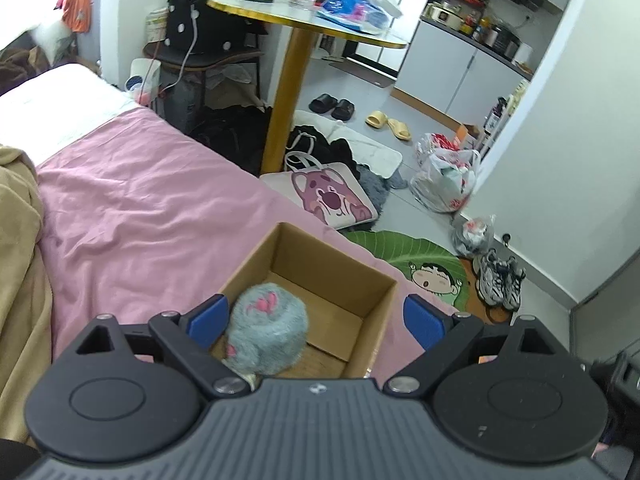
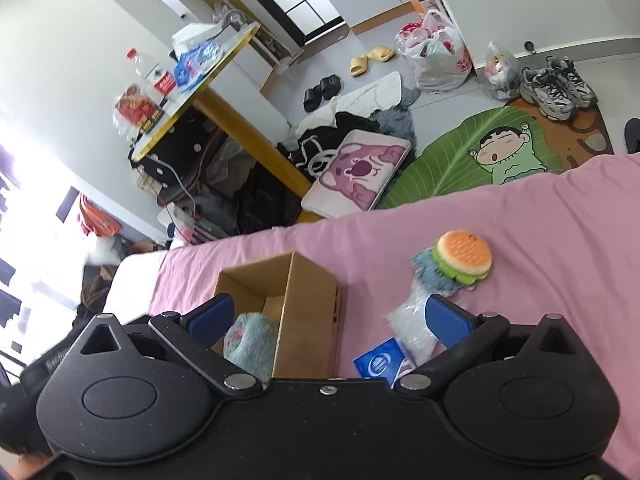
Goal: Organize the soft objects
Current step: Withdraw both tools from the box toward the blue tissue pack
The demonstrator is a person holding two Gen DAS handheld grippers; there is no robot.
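Observation:
An open cardboard box (image 1: 320,276) (image 2: 308,300) stands on the pink bedsheet (image 1: 140,208). Inside it lies a grey-blue fluffy plush paw (image 1: 266,330) (image 2: 250,340) with pink pads. My left gripper (image 1: 316,320) hangs open above the box, the paw against its left finger and not gripped. My right gripper (image 2: 330,318) is open over the box's near wall. To the right of the box on the sheet lie a burger-shaped soft toy (image 2: 464,256), a blue-grey fluffy piece (image 2: 430,274) under it, a clear bag of beads (image 2: 412,324) and a blue packet (image 2: 378,362).
A tan blanket (image 1: 20,264) lies at the bed's left. Beyond the bed edge are a round gold-legged table (image 1: 292,80), a pink bear bag (image 1: 332,196), a green cartoon rug (image 2: 480,148), slippers (image 1: 388,122), sneakers (image 2: 556,88) and plastic bags (image 1: 448,176).

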